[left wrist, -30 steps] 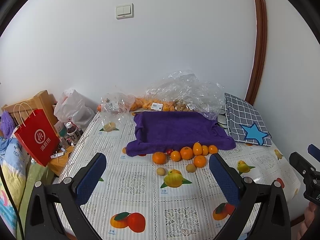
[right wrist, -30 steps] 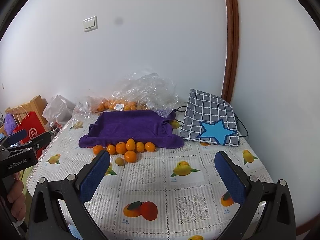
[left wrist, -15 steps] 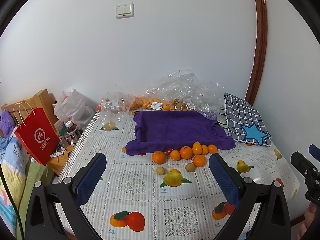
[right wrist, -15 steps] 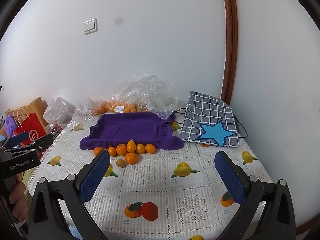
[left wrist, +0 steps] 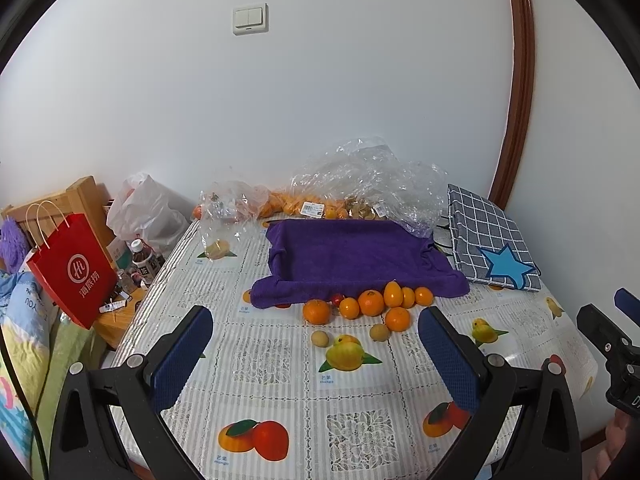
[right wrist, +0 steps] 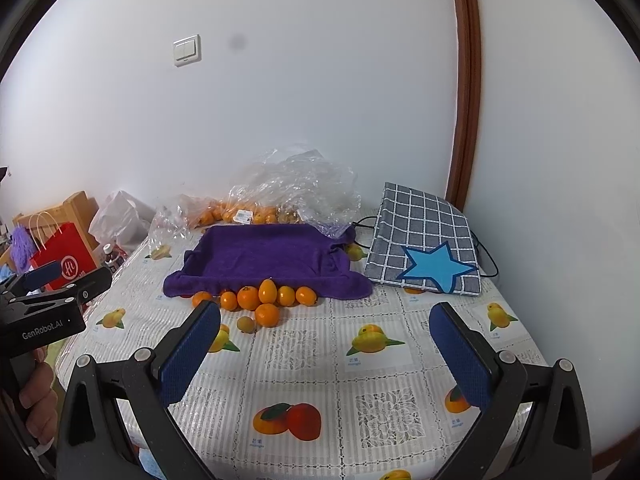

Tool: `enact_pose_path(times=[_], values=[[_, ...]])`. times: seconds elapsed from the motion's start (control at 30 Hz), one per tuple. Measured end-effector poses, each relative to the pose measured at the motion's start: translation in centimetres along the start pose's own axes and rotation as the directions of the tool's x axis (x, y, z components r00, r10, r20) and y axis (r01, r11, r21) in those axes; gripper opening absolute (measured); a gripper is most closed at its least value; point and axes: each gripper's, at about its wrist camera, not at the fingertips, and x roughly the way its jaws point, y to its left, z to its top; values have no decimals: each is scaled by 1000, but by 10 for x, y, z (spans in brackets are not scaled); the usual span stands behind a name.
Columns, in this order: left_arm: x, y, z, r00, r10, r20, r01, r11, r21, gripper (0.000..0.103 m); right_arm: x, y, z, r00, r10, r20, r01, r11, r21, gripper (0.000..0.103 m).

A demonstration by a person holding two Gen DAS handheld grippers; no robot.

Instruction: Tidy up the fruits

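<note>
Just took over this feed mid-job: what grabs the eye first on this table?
The purple towel draped mid-table stands out most, with a cluster of loose oranges along its near edge. Behind it lies crumpled clear plastic bags holding more fruit, and to the right a grey checked bag with a blue star. Both grippers hover open, holding nothing.

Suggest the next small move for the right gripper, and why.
Probably advance the right gripper forward and a bit left toward the nearest orange. Both grippers are open and empty, well short of the fruit. That orange sits alone in front of the row along the purple towel, so it looks easiest to close on without nudging the others.
</note>
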Motion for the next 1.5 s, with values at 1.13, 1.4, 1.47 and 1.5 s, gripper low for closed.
enact_pose_path(times=[1.13,1.4,1.47,1.5], values=[[2,0,0,1000,-13,-6,13,1000,-3,103,2,10,-5,1000,7,-10,-7,1000,-9,103],[4,5,-1,1000,-14,-3,14,1000,-5,103,2,11,-5,1000,11,-8,-11,1000,-8,103],[6,5,-1,1000,-16,-2,16,1000,-7,103,2,11,-5,1000,11,-8,-11,1000,-7,103],[6,6,-1,1000,-17,-3,17,1000,-8,103,2,11,-5,1000,10,-7,-10,1000,-7,103]])
